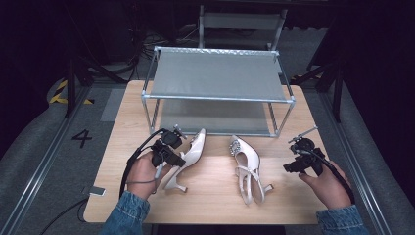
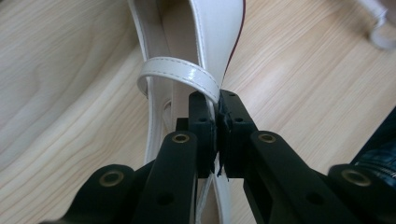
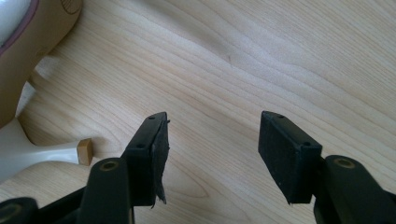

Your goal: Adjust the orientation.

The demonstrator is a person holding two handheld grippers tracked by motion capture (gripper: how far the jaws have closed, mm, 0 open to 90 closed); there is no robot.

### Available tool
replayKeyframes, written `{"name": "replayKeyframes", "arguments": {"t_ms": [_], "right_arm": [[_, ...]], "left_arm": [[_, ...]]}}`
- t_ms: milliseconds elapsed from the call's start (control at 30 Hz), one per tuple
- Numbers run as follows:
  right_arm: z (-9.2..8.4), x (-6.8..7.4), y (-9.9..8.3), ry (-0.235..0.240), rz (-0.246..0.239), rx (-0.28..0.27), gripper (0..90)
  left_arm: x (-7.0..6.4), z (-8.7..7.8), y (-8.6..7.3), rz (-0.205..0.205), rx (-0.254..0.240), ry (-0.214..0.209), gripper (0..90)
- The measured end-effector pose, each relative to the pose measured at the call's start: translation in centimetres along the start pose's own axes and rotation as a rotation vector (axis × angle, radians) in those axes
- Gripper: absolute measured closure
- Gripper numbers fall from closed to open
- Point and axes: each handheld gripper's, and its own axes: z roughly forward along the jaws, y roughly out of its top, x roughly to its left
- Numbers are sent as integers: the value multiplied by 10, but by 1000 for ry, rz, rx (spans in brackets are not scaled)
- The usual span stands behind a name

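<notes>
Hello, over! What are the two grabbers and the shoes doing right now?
Left gripper shut on left shoe strap. Right gripper open over bare table. Right shoe lying untouched. Rack ahead, empty.

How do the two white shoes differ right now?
The left shoe lies on its side with its heel toward the person, its strap pinched in the left tool. The right shoe lies free on the table, untouched; the right tool is open beside it. Both are glossy white slingback heels.
</notes>
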Motion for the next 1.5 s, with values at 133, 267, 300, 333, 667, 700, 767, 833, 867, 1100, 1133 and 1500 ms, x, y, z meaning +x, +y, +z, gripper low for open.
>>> {"name": "replayKeyframes", "arguments": {"t_ms": [133, 267, 300, 333, 667, 700, 767, 833, 867, 1100, 1133, 1500], "right_arm": [[-1, -1, 0, 0, 2, -1, 429], [-1, 0, 0, 2, 0, -4, 428], [-1, 0, 1, 2, -1, -4, 429], [-1, 1, 1, 1, -1, -4, 428], [2, 2, 0, -2, -4, 5, 424], [2, 2, 0, 0, -5, 6, 423], [4, 1, 0, 2, -5, 8, 422], [5, 3, 0, 4, -5, 14, 419], [6, 3, 0, 3, -11, 15, 418], [9, 6, 1, 5, -17, 24, 413], [9, 6, 1, 1, -17, 27, 412], [11, 5, -4, -2, -11, 36, 409]], "left_arm": [[1, -9, -5, -10, 40, 97, 852], [0, -10, -6, -18, 53, 147, 851], [-2, -9, -4, -6, 51, 135, 850], [-6, -7, -3, 3, 57, 134, 850], [-21, 13, 13, 41, 53, 45, 845], [-23, 15, 15, 42, 55, 43, 843], [-25, 20, 16, 43, 58, 27, 838], [-27, 25, 19, 52, 69, 20, 834], [-28, 27, 19, 52, 77, 15, 833], [-30, 25, 21, 44, 40, -2, 725], [-30, 25, 22, 39, 33, -7, 706], [-36, 45, 38, 41, 63, 38, 685]]}}
